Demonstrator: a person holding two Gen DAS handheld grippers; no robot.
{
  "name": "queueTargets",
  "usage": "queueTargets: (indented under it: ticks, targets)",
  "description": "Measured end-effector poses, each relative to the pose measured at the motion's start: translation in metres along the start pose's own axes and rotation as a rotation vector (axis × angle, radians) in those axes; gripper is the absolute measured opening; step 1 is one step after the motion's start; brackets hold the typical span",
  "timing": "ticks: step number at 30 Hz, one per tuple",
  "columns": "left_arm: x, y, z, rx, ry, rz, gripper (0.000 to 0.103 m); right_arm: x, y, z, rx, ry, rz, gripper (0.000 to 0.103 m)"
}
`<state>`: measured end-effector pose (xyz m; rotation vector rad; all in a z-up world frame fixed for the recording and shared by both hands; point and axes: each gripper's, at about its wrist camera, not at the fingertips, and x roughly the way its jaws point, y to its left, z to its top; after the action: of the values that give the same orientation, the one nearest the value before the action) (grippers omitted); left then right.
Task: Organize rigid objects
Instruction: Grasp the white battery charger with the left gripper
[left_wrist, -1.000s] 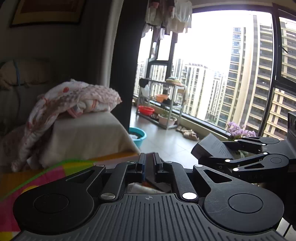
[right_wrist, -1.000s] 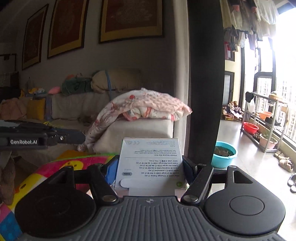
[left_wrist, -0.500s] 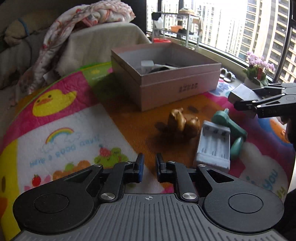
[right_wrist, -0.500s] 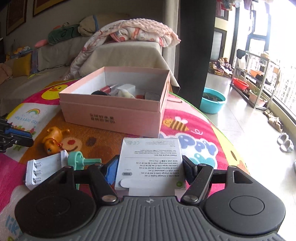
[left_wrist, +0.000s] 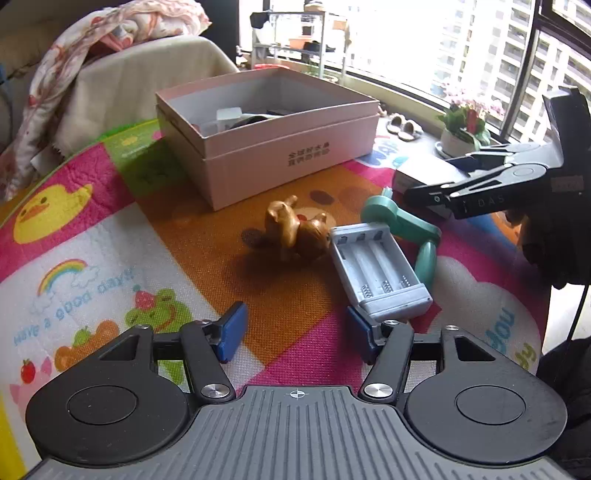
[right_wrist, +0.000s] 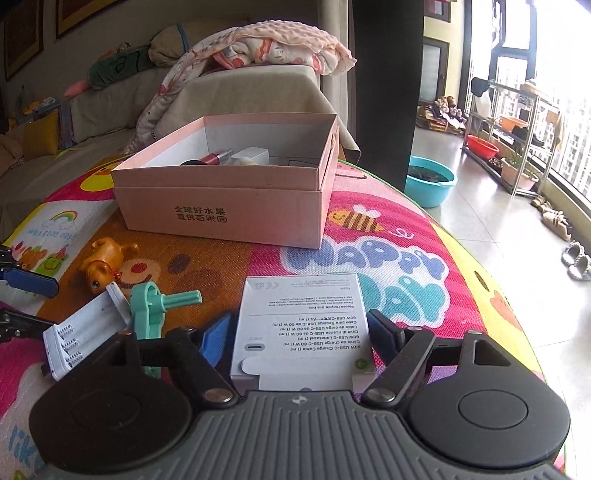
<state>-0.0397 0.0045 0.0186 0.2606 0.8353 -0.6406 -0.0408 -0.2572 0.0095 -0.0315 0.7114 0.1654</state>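
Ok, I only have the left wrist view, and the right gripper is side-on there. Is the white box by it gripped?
Observer: No. The right gripper has just been opening its jaws. The white USB-C cable box lies between them on the play mat, with a gap at each pad.
Operator: Anything in the pink box that I'm missing?
Observer: A reddish metallic tube, lying near the middle.
Operator: And past the mat?
Observer: A teal basin stands on the floor.
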Motion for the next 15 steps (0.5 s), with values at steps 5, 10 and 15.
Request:
queueTargets:
  ticks: [5,10,15]
  targets:
    - [-0.006,0.003,0.0,-0.022,0.014,-0.059,0.069,0.0,-0.001,0.0,0.008,-0.003,0.006,0.078]
    - [-0.029,-0.002,0.007,-0.166,-0.096,-0.119,0.067,0.0,-0.002,0.0,0.014,-0.007,0.01,0.079]
    - [-0.013,-0.039,0.026,-0.198,-0.168,-0.041,0.067,0.001,-0.001,0.0,0.009,-0.006,0.012,0.081]
